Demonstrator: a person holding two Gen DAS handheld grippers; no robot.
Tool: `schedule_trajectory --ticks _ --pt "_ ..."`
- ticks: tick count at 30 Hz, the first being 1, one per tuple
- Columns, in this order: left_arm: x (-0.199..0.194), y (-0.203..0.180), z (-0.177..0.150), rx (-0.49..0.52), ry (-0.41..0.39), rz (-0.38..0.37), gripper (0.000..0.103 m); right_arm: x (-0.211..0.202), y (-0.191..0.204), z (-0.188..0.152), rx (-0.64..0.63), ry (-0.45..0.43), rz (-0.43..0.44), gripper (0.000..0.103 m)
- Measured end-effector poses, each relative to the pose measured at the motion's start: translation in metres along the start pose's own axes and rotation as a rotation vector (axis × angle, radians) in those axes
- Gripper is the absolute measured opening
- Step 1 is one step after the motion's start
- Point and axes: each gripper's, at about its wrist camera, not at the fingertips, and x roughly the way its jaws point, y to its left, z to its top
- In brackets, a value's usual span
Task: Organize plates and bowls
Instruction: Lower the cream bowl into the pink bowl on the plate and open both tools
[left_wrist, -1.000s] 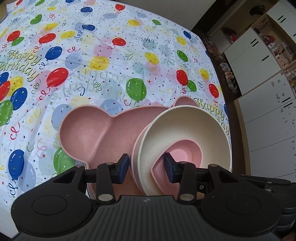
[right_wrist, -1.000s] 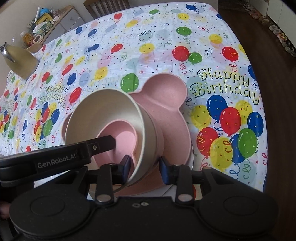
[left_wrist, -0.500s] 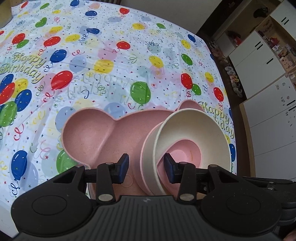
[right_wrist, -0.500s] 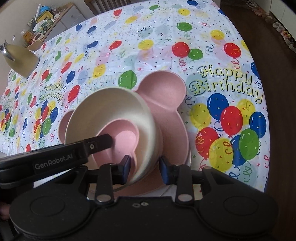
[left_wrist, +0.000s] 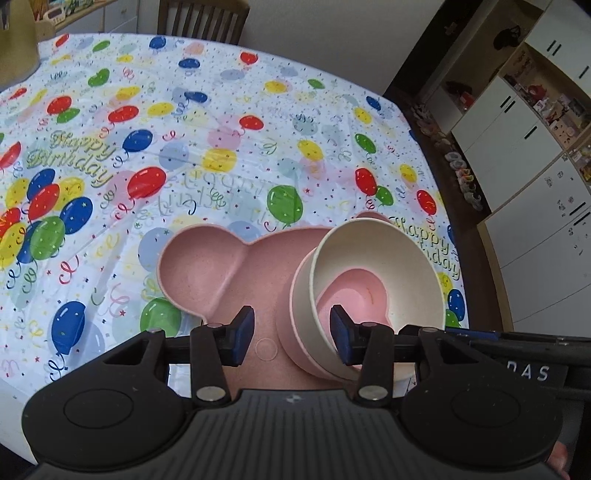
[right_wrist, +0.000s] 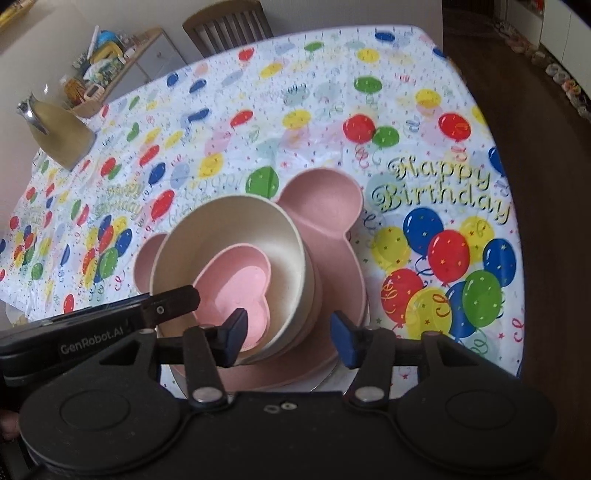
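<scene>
Two grippers are over the same stack of dishes on the balloon tablecloth (left_wrist: 221, 129). At the bottom sits the pink bear-shaped plate (left_wrist: 221, 269), flat on the table near the close edge, with both round ears pointing away. On its right part, seen from the left wrist, there's a pink bowl (left_wrist: 291, 332) with only its rim peeking out, a cream bowl (left_wrist: 406, 266) nested inside that, and a small pink heart-shaped bowl (left_wrist: 354, 291) sitting in the cream one.

The left gripper (left_wrist: 291, 336) has its jaws spread partway and opening. The near rims of the nested bowls sit in the gap between the blue pads (left_wrist: 243, 332), but the pads aren't pressing on them, as far as I can see, so nothing is gripped.

Same story with the right gripper (right_wrist: 291, 336): jaws roughly half spread and opening, with the cream bowl's near wall in the gap and a clear space beside the right pad. One pad overlaps the heart bowl's edge, though I can't tell if it's touching. The left gripper's finger pokes into the right wrist view just over the cream bowl's rim.

A yellowish jug (right_wrist: 59, 136) stands at the far corner, well apart from the stack.
</scene>
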Motion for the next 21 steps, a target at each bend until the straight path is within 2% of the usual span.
schedule_trajectory --ticks 8,11,14,16,18,21 --pt "-0.035 0.004 -0.011 0.074 -0.076 -0.024 0.044 -0.033 0.012 -0.015 -0.028 -0.142 -0.013 0.057" --pt "-0.049 0.007 -0.018 0.095 -0.102 -0.036 0.052 -0.044 0.020 -0.025 -0.040 -0.205 -0.021 0.063" --pt "-0.064 0.009 -0.025 0.117 -0.126 -0.048 0.054 -0.056 0.027 -0.037 -0.060 -0.258 -0.033 0.064" --pt "-0.074 0.009 -0.030 0.133 -0.144 -0.048 0.057 -0.063 0.032 -0.045 -0.074 -0.289 -0.041 0.069" --pt "-0.083 0.010 -0.035 0.149 -0.164 -0.054 0.066 -0.071 0.036 -0.053 -0.088 -0.324 -0.052 0.072" --pt "-0.097 0.009 -0.041 0.169 -0.189 -0.057 0.070 -0.082 0.041 -0.063 -0.105 -0.367 -0.057 0.077"
